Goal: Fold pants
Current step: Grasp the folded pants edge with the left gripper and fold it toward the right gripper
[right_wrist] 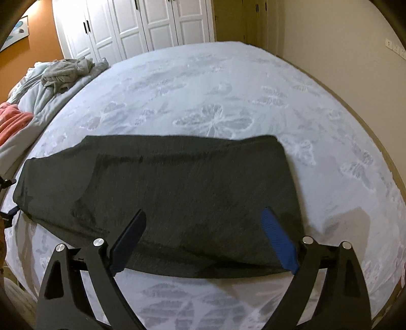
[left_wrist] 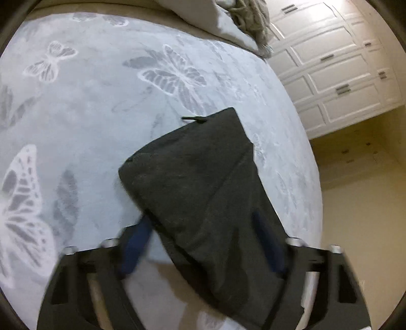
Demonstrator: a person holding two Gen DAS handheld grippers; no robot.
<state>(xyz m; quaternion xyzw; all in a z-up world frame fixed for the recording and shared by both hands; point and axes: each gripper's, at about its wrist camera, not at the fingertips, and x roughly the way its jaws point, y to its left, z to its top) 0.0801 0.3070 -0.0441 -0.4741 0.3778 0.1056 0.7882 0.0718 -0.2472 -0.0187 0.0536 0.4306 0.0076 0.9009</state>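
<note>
Dark grey pants lie folded lengthwise on a pale bedspread printed with butterflies. In the right wrist view they stretch from left to right as one long band. My right gripper is open, its blue fingers just above the near edge of the pants. In the left wrist view the pants run from the gripper toward the bed's middle, a dark drawstring sticking out at the far end. My left gripper is open, its fingers straddling the cloth's end.
A heap of grey bedding and clothes and a pink cloth lie at the bed's far left. White wardrobe doors stand behind the bed. The bed's edge and beige floor lie right of the left gripper.
</note>
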